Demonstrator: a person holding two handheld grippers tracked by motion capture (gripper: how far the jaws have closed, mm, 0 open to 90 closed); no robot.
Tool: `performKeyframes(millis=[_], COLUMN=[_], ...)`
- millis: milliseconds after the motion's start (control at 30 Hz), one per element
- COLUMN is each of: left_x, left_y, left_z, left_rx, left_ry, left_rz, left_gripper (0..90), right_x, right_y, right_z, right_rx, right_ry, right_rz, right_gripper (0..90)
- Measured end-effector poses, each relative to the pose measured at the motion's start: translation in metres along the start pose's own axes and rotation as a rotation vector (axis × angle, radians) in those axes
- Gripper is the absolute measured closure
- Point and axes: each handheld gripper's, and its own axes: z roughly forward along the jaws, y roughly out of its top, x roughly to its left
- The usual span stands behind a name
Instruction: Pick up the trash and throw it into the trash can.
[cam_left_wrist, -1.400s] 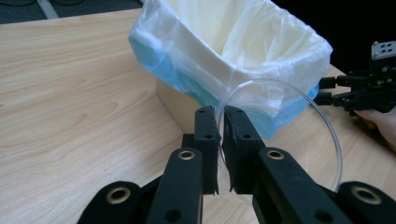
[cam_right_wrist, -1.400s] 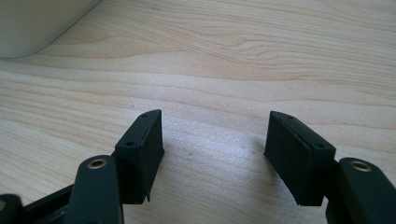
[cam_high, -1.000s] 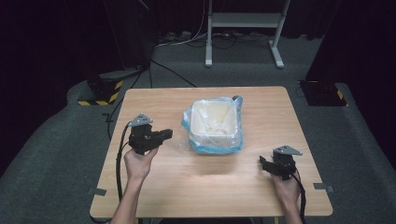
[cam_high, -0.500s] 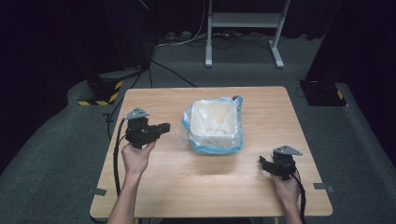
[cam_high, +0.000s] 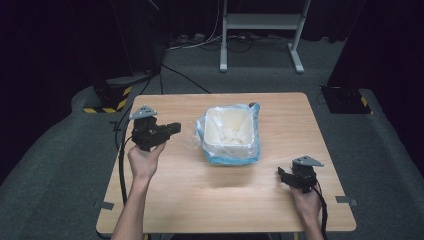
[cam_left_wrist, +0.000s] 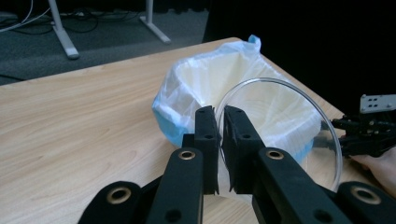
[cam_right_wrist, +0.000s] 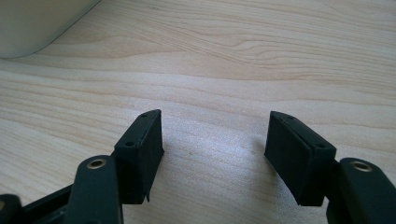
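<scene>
both grippers were black, each topped by a grey three-cornered plate with small holes. the left gripper (cam_high: 171, 128) trailed a black cable, as did the right gripper (cam_high: 281, 175). brass-ringed pivots sat on the jaw arms. the forearms were bare, without sleeves.

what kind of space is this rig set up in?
Likely a lab or recording studio, not a home: black curtains all round, grey carpet with loose cables, a hazard-striped floor block, and one bare light wooden table.
</scene>
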Motion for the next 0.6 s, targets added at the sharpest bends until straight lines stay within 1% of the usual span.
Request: performKeyframes(millis=[67, 133, 167, 200, 333, 467, 500, 600], left_x=[0.0, -0.001, -0.001, -0.002, -0.005, -0.005, -0.006, -0.009], left_y=[0.004, 0.007, 0.008, 0.01, 0.015, 0.022, 0.023, 0.027], left_z=[0.0, 0.001, 0.002, 0.003, 0.007, 0.011, 0.012, 0.017], left_rx=[-0.006, -0.008, -0.01, -0.012, -0.009, -0.009, -0.01, -0.003], left_ry=[-0.01, -0.011, -0.013, -0.015, -0.019, -0.027, -0.03, -0.031], left_rz=[-0.004, 0.003, -0.002, 0.002, 0.014, 0.016, 0.012, 0.025], left_gripper=[84.1, 84.1, 84.0, 84.1, 84.1, 84.1, 84.2, 84.2], right_x=[0.0, 0.0, 0.001, 0.001, 0.001, 0.001, 0.001, 0.001], right_y=[0.0, 0.0, 0.0, 0.0, 0.0, 0.0, 0.0, 0.0], right_z=[0.0, 0.0, 0.0, 0.0, 0.0, 0.0, 0.0, 0.0], right_rx=[0.0, 0.001, 0.0, 0.0, 0.0, 0.001, 0.001, 0.001], right_ry=[0.0, -0.002, -0.004, -0.004, -0.001, -0.001, -0.001, -0.001], right_rz=[0.002, 0.0, -0.004, -0.004, -0.003, -0.003, -0.003, -0.003], right_gripper=[36.5, 36.6, 36.8, 36.8, 36.8, 36.7, 36.8, 36.8])
